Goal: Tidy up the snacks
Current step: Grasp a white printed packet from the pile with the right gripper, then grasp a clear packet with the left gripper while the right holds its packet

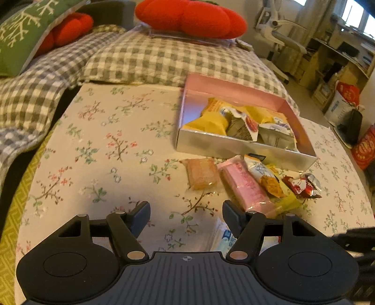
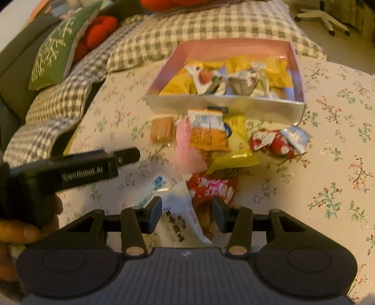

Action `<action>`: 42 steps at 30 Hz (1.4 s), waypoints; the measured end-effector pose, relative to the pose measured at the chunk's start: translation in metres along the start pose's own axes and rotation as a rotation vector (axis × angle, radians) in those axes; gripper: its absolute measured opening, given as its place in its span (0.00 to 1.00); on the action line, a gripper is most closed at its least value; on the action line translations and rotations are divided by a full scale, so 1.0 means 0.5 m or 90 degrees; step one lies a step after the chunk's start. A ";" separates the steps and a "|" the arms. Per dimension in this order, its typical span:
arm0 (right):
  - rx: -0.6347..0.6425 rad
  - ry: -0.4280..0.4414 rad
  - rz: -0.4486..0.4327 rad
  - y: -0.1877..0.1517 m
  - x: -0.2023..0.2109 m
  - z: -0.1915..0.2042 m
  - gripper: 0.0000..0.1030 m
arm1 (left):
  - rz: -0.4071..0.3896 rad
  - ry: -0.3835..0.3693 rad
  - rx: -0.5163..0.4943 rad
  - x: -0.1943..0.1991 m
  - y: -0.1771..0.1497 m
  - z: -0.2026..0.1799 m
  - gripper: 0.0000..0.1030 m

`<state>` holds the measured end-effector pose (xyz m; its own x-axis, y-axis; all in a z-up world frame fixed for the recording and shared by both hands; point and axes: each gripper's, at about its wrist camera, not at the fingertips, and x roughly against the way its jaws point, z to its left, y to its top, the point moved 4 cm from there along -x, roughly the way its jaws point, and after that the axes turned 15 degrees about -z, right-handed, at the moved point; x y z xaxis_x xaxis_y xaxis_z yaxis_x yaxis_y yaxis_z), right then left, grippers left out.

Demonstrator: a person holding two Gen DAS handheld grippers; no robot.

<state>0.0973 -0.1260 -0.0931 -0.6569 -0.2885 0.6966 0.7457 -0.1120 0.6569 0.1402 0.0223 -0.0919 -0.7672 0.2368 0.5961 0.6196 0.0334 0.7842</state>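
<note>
A pink-lined box (image 1: pixel 234 145) (image 2: pixel 222 103) with silvery walls stands on the floral tablecloth and holds several yellow and white snack packets. In front of it lie loose snacks: an orange biscuit packet (image 1: pixel 202 173) (image 2: pixel 161 130), a pink packet (image 1: pixel 243 185) (image 2: pixel 187 145), a yellow packet (image 2: pixel 236 145) and red foil sweets (image 1: pixel 302 185) (image 2: pixel 276 140). My left gripper (image 1: pixel 186 215) (image 2: pixel 131 153) hovers open over bare cloth, left of the pile. My right gripper (image 2: pixel 186 215) has a white packet (image 2: pixel 180 211) with black print between its pads, just in front of a red packet (image 2: pixel 213 187).
A grey checked blanket (image 1: pixel 164 58) covers the sofa behind the table, with a green cushion (image 1: pixel 25 30) and red cushions (image 1: pixel 189 18). A clear blue-printed packet (image 2: pixel 152 187) lies by my right gripper. A hand (image 2: pixel 18 232) holds the left gripper. Shelves and bags stand at the right.
</note>
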 end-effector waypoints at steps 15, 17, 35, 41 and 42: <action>0.089 -0.018 0.051 -0.039 -0.049 0.049 0.39 | 0.016 -0.017 0.003 0.009 -0.015 0.000 0.64; 0.083 -0.021 0.044 -0.033 -0.044 0.045 0.38 | 0.017 -0.026 0.000 0.011 -0.014 -0.003 0.64; -0.008 -0.072 -0.040 0.024 -0.001 -0.038 0.38 | 0.040 -0.133 -0.069 0.022 -0.040 -0.065 0.63; -0.025 -0.084 -0.049 0.030 0.003 -0.049 0.38 | 0.044 -0.145 -0.129 0.026 -0.060 -0.087 0.63; -0.030 -0.085 -0.052 0.032 0.004 -0.052 0.38 | 0.048 -0.146 -0.142 0.025 -0.065 -0.091 0.63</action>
<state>0.1107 -0.1531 -0.0885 -0.7224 -0.1486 0.6754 0.6914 -0.1754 0.7009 0.1029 -0.0200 -0.1024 -0.6476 0.4444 0.6190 0.6020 -0.1997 0.7731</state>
